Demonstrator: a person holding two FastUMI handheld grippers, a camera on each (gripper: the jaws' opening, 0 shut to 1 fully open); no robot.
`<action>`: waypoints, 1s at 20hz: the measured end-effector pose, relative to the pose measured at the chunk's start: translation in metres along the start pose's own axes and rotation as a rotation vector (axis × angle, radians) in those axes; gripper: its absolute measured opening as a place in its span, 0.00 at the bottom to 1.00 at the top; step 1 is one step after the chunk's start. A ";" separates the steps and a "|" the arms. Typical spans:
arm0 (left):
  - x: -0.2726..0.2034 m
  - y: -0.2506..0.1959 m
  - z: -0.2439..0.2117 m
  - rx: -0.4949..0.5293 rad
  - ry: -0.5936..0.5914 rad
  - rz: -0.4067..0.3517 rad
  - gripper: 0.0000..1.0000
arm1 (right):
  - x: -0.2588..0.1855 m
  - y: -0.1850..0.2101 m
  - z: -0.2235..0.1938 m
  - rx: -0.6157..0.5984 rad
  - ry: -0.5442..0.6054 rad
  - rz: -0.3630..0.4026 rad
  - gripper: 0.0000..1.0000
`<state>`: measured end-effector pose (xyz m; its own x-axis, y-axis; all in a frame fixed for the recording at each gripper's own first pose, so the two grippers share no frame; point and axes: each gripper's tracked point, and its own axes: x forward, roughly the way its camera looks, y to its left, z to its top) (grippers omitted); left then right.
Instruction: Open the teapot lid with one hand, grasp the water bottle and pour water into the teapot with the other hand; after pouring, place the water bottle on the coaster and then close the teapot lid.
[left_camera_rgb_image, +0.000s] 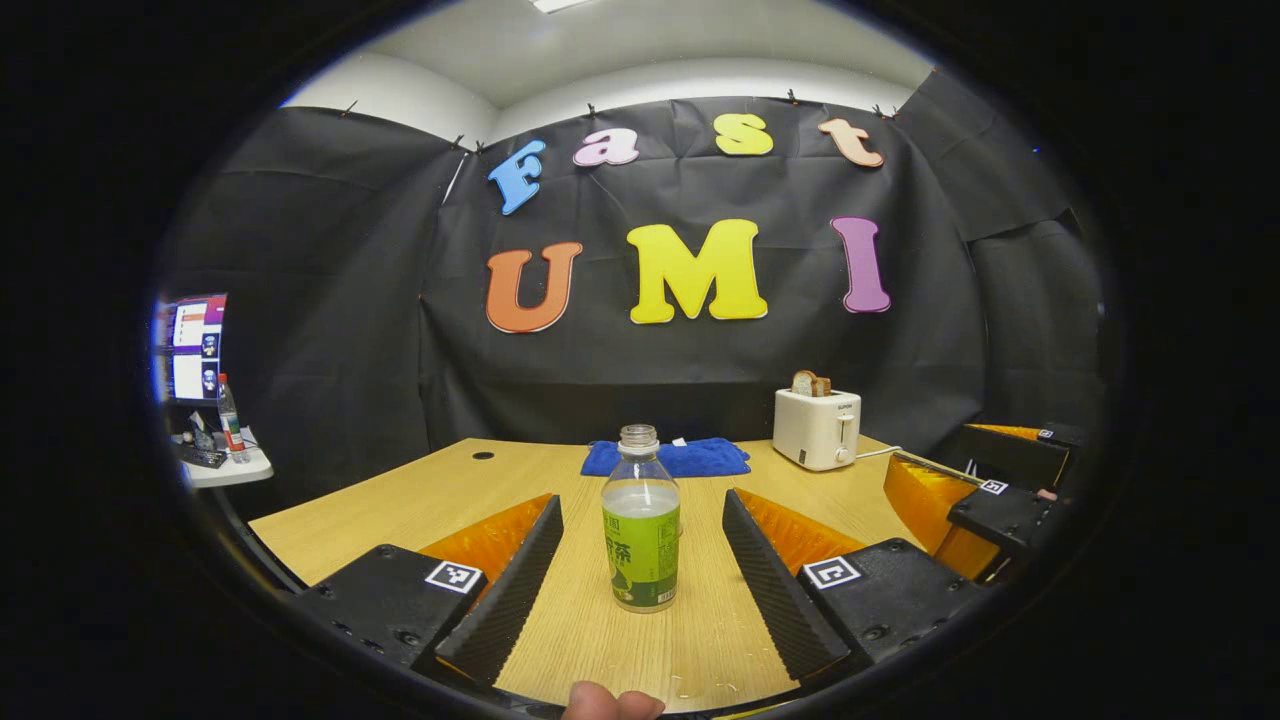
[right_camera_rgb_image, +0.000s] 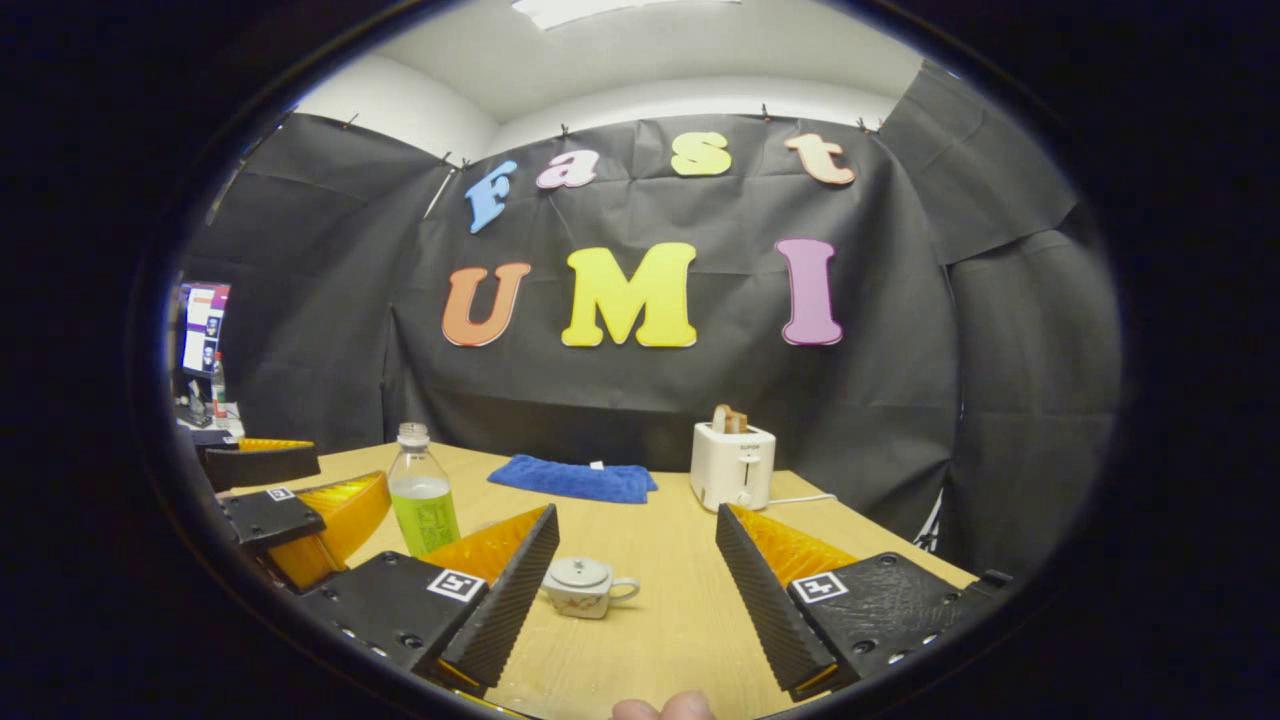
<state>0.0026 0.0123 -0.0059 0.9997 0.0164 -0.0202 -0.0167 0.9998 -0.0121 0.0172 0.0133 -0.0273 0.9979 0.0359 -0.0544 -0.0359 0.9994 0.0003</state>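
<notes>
Left gripper (left_camera_rgb_image: 640, 570), fingers spread wide, frames the uncapped green-labelled clear plastic bottle (left_camera_rgb_image: 641, 520); right gripper (right_camera_rgb_image: 635, 575), equally wide and empty-handed, faces the small white lidded teapot (right_camera_rgb_image: 585, 585)

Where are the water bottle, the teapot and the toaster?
water bottle (left_camera_rgb_image: 641, 540): left gripper view, on its green label.
teapot (right_camera_rgb_image: 580, 588): right gripper view, on its body.
toaster (right_camera_rgb_image: 732, 465): right gripper view, on its front.

Worktop (right_camera_rgb_image: 660, 620) count: one water bottle (left_camera_rgb_image: 641, 520), uncapped, part full. One teapot (right_camera_rgb_image: 583, 586), lid on. One toaster (left_camera_rgb_image: 817, 428) with bread in its slot. One blue cloth (left_camera_rgb_image: 668, 458). Two tools: left tool (left_camera_rgb_image: 640, 590), right tool (right_camera_rgb_image: 635, 590). A second, small bottle (left_camera_rgb_image: 230, 420) stands on a side table (left_camera_rgb_image: 225, 468).
</notes>
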 end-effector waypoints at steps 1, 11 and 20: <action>0.000 0.000 0.000 0.001 0.000 0.001 1.00 | 0.001 0.000 -0.002 0.001 0.000 0.002 0.95; 0.007 0.018 -0.008 0.006 0.016 0.032 1.00 | 0.028 0.016 -0.031 0.006 0.049 0.029 0.95; 0.012 0.035 -0.011 0.002 0.027 0.061 1.00 | 0.062 0.037 -0.064 0.004 0.118 0.062 0.98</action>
<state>0.0141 0.0474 -0.0174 0.9959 0.0766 -0.0474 -0.0771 0.9970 -0.0083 0.0742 0.0528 -0.0941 0.9804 0.0975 -0.1711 -0.0971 0.9952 0.0110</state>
